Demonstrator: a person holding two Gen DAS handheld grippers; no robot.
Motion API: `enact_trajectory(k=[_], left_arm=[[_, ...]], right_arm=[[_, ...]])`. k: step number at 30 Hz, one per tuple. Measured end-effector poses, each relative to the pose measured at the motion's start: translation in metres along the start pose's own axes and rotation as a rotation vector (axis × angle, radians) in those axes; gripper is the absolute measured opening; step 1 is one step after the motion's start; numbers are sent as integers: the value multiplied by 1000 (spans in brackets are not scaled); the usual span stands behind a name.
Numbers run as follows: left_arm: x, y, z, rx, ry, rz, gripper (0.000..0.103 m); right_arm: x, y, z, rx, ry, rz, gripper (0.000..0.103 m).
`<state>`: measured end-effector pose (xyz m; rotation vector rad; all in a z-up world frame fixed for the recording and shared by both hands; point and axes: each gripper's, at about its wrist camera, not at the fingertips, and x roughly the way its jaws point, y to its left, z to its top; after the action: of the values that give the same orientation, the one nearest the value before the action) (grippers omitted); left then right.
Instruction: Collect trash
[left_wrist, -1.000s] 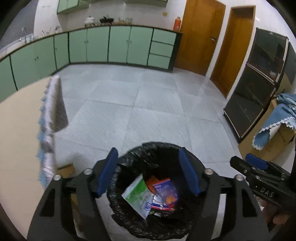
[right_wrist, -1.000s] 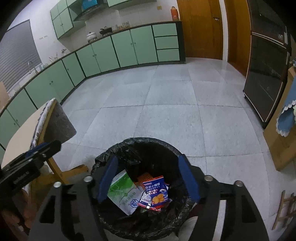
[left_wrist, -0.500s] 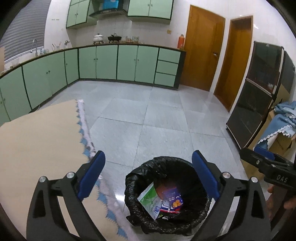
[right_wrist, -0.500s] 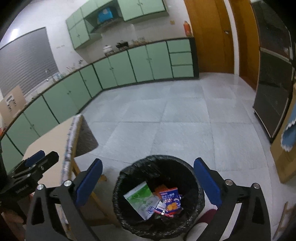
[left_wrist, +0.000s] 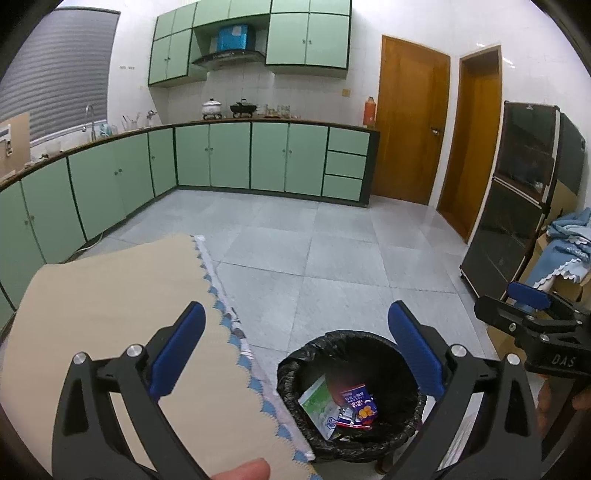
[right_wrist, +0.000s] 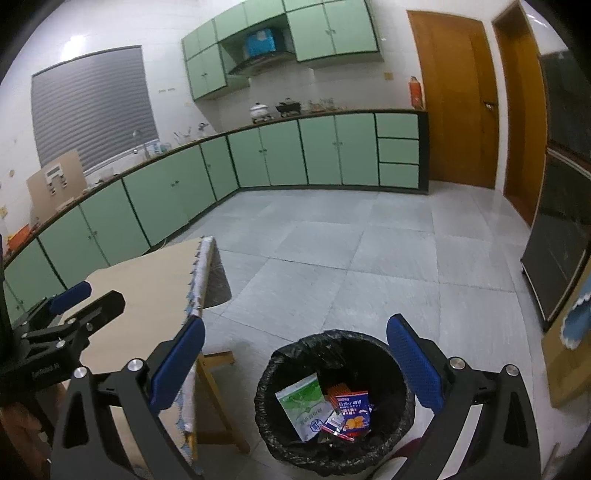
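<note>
left gripper (left_wrist: 295, 349): black angular frame, blue ribbed pads, silver round screws on each arm
right gripper (right_wrist: 295, 352): same black frame, blue dotted pads, silver screws
marking: white letters "DAS" on the right gripper's body, at 3 o'clock in the left wrist view

The bin liner (right_wrist: 295, 354) is glossy black. Inside lie a green-and-white packet (right_wrist: 304, 406), a blue snack packet (right_wrist: 352, 408) printed with orange biscuits, and an orange ribbed wrapper (right_wrist: 338, 391). The surface (left_wrist: 110, 295) wears a plain beige cloth with a blue scalloped edge. Each tool (left_wrist: 295, 354) (right_wrist: 295, 354) is black with textured blue pads. Cabinets (left_wrist: 229, 155) are pale green with dark frames, doors (left_wrist: 410, 122) orange-brown wood, the floor (right_wrist: 332, 251) grey mottled tile.
</note>
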<state>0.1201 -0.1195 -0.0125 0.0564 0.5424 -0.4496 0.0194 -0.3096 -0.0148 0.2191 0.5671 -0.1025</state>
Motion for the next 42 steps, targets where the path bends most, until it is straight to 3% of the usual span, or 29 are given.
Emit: enact_trajectory(k=[16, 42], left_arm=[[-47, 17, 3, -21, -57, 48, 96], [-63, 30, 0, -31, -66, 72, 97]], right_arm=[[-26, 27, 4, -46, -41, 56, 97], [-37, 40, 6, -59, -55, 85, 97]])
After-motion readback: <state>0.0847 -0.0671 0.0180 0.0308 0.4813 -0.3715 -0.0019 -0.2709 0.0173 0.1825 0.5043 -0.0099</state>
